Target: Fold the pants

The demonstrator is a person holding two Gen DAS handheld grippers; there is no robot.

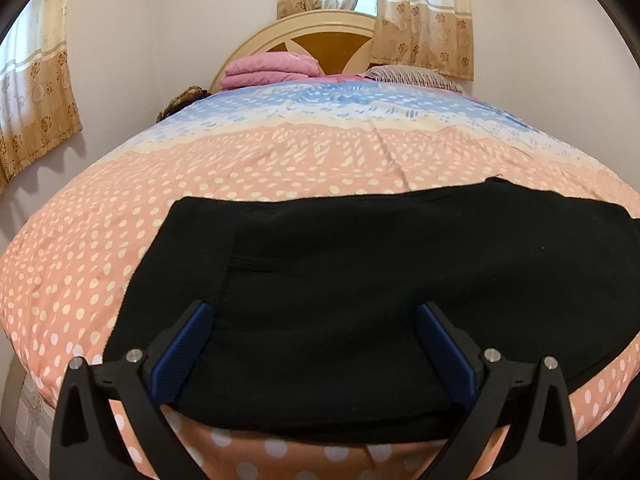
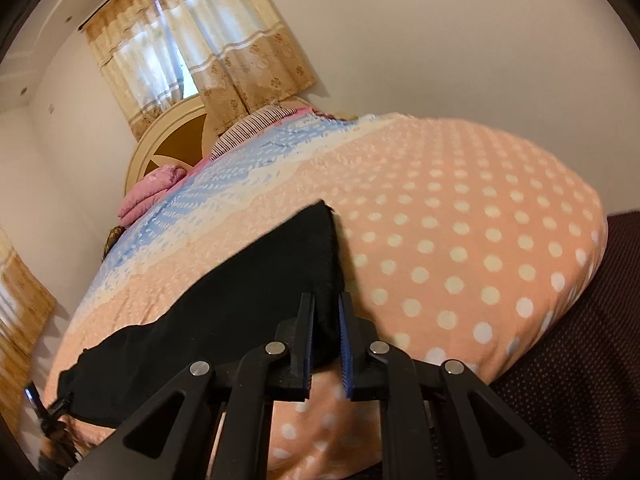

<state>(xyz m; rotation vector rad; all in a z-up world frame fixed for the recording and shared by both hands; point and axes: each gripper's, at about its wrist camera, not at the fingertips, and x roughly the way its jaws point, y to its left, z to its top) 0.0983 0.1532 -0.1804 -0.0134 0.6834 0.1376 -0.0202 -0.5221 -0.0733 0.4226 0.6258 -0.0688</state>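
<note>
Wide apart, the left claw (image 1: 312, 320) straddles the near edge of the one pair of black pants (image 1: 360, 280), its pads clear of the cloth. Closed to a narrow gap, the right claw (image 2: 326, 336) seems to pinch the pants' right end, though dark fabric hides the contact. Plain black and folded flat, they lie lengthwise left to right along the near edge of the single dotted bed (image 1: 280, 160).
</note>
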